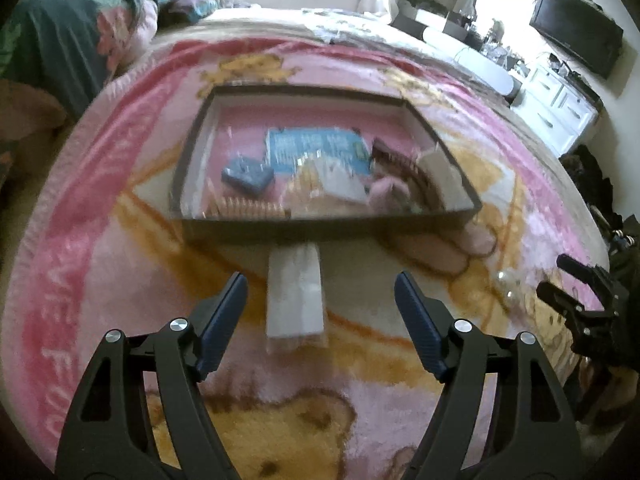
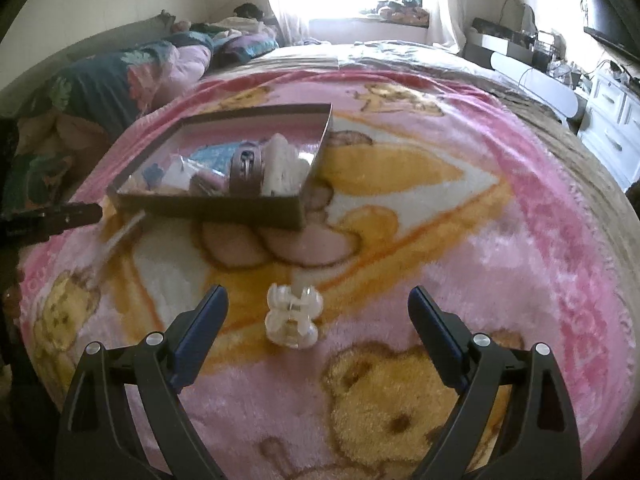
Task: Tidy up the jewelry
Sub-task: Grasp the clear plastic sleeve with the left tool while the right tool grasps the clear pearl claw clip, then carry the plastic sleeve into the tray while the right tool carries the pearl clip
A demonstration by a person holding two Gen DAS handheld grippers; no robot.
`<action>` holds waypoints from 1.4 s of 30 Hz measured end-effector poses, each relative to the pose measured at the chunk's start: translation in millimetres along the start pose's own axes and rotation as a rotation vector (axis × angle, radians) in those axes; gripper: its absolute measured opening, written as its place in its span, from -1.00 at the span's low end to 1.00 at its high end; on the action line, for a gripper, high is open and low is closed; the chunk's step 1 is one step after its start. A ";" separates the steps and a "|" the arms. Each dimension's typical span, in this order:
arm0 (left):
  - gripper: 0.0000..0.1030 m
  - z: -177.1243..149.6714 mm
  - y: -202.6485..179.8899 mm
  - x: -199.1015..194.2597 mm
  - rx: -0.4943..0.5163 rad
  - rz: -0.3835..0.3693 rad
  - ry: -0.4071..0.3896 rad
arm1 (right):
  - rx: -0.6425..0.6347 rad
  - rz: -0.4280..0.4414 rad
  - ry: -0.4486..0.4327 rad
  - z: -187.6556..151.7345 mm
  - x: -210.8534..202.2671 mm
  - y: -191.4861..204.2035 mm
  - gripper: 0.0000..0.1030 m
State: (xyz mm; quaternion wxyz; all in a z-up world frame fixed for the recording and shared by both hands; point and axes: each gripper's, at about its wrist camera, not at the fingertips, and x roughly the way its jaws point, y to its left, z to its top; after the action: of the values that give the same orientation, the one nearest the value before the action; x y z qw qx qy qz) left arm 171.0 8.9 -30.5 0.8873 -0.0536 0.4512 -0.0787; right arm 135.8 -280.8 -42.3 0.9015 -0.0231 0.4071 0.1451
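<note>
Count: two grippers, one box, one clear packet, one hair claw outside the box.

Your left gripper (image 1: pixel 320 292) stands spread wide, both fingers (image 1: pixel 224 320) free and touching nothing. The clear packet (image 1: pixel 295 296) lies flat on the blanket (image 1: pixel 120 280) in the gap between them, at 12 o'clock from the wrist, its far end just short of the box's near wall. Neither finger is in contact with it.

Your right gripper (image 2: pixel 318 308) is likewise released, jaws fully apart and empty. The translucent hair claw (image 2: pixel 293 314) sits on the blanket between the fingertips, slightly left of centre, apart from both pads.

Both tools point forward and slightly downward across the bed, low over the blanket. In the left wrist view your right gripper appears at 3 o'clock, near the frame edge; in the right wrist view your left gripper enters at 9 o'clock, its tip beside the box's near left corner.

The shallow box (image 1: pixel 192 136) rests on the blanket at 12 o'clock from the left gripper and 11 o'clock from the right. It holds mixed items: a blue card, a small blue pouch, a purple clip, pale packets; blur prevents an exact count.
</note>
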 end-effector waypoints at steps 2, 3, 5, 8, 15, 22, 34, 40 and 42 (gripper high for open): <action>0.33 -6.2 0.5 5.1 -0.007 0.004 0.017 | -0.002 0.007 0.012 -2.7 3.4 0.5 0.76; 0.33 -8.7 1.2 8.0 -0.014 -0.001 0.026 | -0.005 0.013 0.018 -3.3 5.4 1.3 0.76; 0.33 -12.2 3.4 15.2 -0.027 0.003 0.045 | -0.006 0.031 0.040 -6.2 12.2 3.7 0.76; 0.33 -15.1 7.2 23.9 -0.052 0.002 0.064 | -0.002 0.062 0.075 -8.6 24.5 7.3 0.74; 0.33 -14.5 6.8 39.4 -0.074 -0.001 0.082 | 0.018 0.091 0.119 -9.0 45.3 8.6 -0.28; -0.37 -15.9 2.7 47.5 -0.045 0.035 0.083 | -0.046 0.193 0.086 -8.0 23.6 35.8 -0.29; -0.40 1.1 13.1 -12.3 -0.041 0.002 -0.040 | -0.130 0.321 -0.021 32.7 -11.8 95.7 -0.29; -0.40 19.6 25.6 -33.2 -0.045 0.017 -0.093 | -0.152 0.334 -0.068 58.8 -16.4 109.8 -0.29; -0.40 24.5 30.2 -36.2 -0.045 0.028 -0.103 | -0.154 0.331 -0.081 65.3 -16.2 111.5 -0.29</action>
State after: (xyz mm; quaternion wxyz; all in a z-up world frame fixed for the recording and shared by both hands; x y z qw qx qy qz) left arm 172.5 46.0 7.6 0.9089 -0.0709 0.4075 -0.0532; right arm 141.8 -167.7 21.8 0.8765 -0.0187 0.3563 0.3231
